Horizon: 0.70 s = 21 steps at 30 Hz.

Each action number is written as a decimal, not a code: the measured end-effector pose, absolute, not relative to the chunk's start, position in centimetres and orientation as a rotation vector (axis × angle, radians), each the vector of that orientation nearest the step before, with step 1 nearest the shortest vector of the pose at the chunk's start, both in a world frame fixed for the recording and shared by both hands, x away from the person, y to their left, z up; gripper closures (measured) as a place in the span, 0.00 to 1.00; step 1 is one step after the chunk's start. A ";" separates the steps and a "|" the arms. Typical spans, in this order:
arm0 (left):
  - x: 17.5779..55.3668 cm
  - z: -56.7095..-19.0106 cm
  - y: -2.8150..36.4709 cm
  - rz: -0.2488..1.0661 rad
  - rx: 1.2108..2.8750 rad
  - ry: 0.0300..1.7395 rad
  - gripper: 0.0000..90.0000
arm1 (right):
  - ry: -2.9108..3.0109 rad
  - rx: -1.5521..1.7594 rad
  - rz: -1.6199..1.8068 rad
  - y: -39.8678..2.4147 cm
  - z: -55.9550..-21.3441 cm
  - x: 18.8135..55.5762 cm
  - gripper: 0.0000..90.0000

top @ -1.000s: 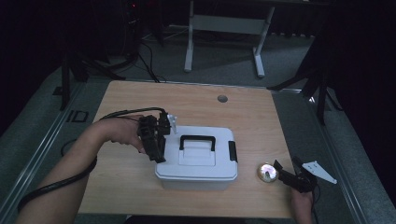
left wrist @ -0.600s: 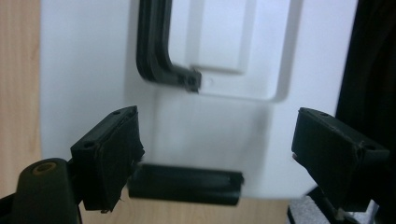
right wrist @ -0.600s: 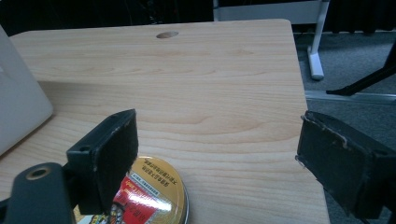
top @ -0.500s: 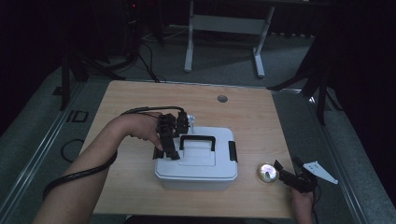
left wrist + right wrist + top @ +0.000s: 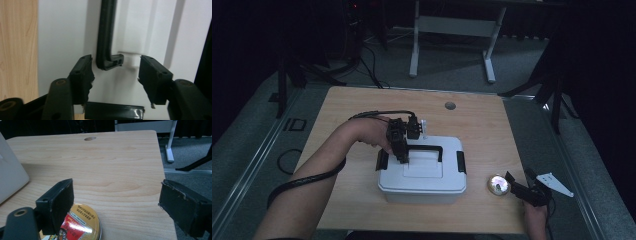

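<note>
At the bottom right of the high view, nearest the person, the right gripper (image 5: pixel 515 183) rests at the table's near edge with its jaws spread wide and nothing between them; in the right gripper view a round tin (image 5: pixel 80 226) with a gold and red label lies flat at the lower left of the frame, just beside and partly behind the left jaw, untouched. Farther in, at the centre of the high view, sits the white box (image 5: pixel 422 170), its lid on and a black latch at each end. The left gripper (image 5: pixel 401 152) hangs over the lid at its upper left, pointing down at the left end of the black carrying handle (image 5: pixel 424 150). In the left gripper view the handle (image 5: pixel 106 37) lies folded flat on the lid, its long bar running up the frame, and its hinged end sits in the gap between the 2 pads, closer to the left one and touching neither. The jaws have just been closing and now stand at a middling width around that end without gripping it. Judging from this, the left hand is the one placed to act, and the coming move turns on the pads meeting across the bar, at right angles to its long axis. Beyond the box the wooden table (image 5: pixel 492 120) runs back to a round cable hole (image 5: pixel 450 106).
</note>
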<state>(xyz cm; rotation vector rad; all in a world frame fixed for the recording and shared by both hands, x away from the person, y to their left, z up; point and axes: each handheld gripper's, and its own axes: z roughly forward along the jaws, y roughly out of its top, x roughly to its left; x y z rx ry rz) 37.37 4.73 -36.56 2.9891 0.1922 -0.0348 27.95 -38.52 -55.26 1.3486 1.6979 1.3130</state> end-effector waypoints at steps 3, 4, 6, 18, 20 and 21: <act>37.5 -36.4 4.5 -0.034 2.988 0.182 0.59 | 1.698 1.349 1.315 -38.5 -55.3 28.0 0.13; 37.5 -36.4 4.4 -0.028 2.996 0.163 0.59 | 1.698 1.349 1.315 -38.5 -55.3 28.0 0.13; 37.6 -36.5 4.2 -0.040 2.998 0.163 0.65 | 1.698 1.349 1.314 -38.5 -55.3 28.0 0.13; 37.8 -37.1 3.7 -0.130 3.035 0.121 0.91 | 1.701 1.350 1.313 -38.5 -55.3 28.0 0.13; 37.7 -37.1 3.7 -0.127 3.031 0.131 0.92 | 1.701 1.350 1.314 -38.5 -55.3 28.0 0.13; 37.7 -37.1 3.7 -0.127 3.031 0.131 0.92 | 1.701 1.350 1.314 -38.5 -55.3 28.0 0.13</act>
